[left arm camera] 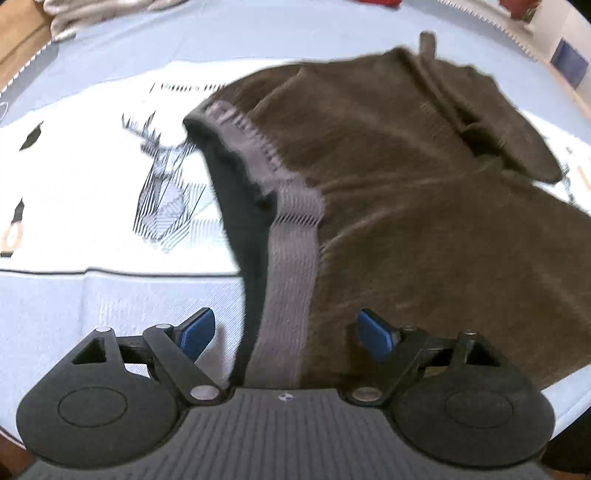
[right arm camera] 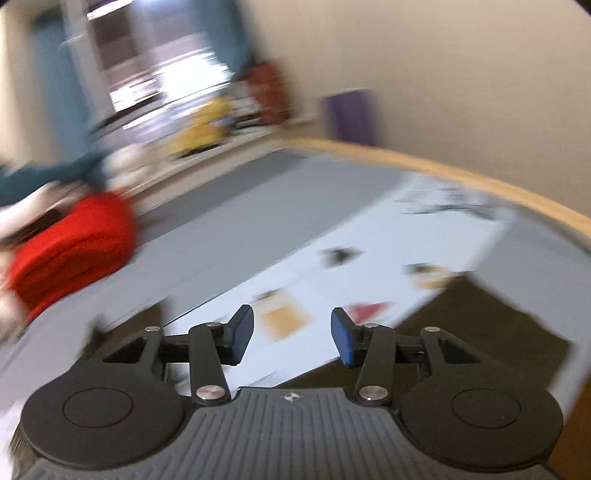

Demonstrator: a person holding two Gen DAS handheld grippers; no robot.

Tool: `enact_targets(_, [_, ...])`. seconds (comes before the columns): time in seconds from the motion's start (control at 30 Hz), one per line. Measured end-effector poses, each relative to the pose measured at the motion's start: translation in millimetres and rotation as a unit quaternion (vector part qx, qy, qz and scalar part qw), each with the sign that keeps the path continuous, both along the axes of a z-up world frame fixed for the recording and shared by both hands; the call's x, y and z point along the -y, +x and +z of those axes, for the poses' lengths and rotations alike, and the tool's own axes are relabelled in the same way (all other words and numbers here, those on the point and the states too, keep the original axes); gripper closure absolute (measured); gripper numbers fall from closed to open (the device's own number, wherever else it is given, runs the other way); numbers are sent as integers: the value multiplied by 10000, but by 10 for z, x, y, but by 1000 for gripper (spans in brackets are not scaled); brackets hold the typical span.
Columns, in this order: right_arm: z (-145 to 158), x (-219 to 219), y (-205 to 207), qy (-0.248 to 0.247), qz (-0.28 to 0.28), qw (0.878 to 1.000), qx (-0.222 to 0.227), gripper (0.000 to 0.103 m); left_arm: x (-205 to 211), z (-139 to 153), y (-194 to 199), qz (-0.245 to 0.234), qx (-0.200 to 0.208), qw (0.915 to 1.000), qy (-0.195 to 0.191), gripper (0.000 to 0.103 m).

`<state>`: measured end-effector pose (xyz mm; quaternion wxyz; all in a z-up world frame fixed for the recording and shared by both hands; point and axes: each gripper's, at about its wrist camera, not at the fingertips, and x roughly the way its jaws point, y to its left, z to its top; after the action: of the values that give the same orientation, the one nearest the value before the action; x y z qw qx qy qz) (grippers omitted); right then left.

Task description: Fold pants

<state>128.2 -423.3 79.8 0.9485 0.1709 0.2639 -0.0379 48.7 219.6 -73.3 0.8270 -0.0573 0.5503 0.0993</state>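
Note:
Dark brown pants point(left arm camera: 406, 206) with a grey elastic waistband point(left arm camera: 291, 258) lie on the bed, filling the right half of the left wrist view. My left gripper point(left arm camera: 286, 334) is open, its blue pads on either side of the waistband, just above it. My right gripper point(right arm camera: 291, 336) is open and empty, above the white printed cloth point(right arm camera: 332, 280). A dark brown part of the pants point(right arm camera: 476, 325) shows at the lower right of the blurred right wrist view.
A white cloth with a deer print point(left arm camera: 110, 177) covers the light blue bedspread point(left arm camera: 92, 291). A red folded garment point(right arm camera: 74, 254) lies at the left. Grey clothes point(left arm camera: 92, 14) lie at the far edge. A wooden bed edge point(right arm camera: 461, 177) runs at the right.

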Motion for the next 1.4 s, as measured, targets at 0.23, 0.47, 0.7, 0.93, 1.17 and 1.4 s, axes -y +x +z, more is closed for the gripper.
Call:
enact_targets(0.23, [-186, -510, 158, 46, 573, 9972, -469, 54, -53, -207, 153, -197, -406, 9990, 20, 15])
enact_targets(0.47, [-281, -688, 158, -368, 665, 9948, -682, 54, -70, -314, 289, -198, -439, 9985, -253, 22])
enact_targets(0.7, [-388, -570, 165, -227, 423, 9952, -852, 54, -93, -228, 223, -267, -162, 9988, -389, 71])
enact_targets(0.93, [-394, -572, 166, -100, 352, 9954, -889, 54, -213, -102, 53, -210, 70, 9986, -475, 77])
enact_targets(1.17, [-386, -692, 166, -115, 494, 9947, -899, 54, -279, -51, -129, -60, -227, 9989, -408, 77])
enact_targets(1.4, [-392, -745, 166, -378, 652, 9928, -932, 54, -143, 150, -108, 24, 3, 10000, 48, 56])
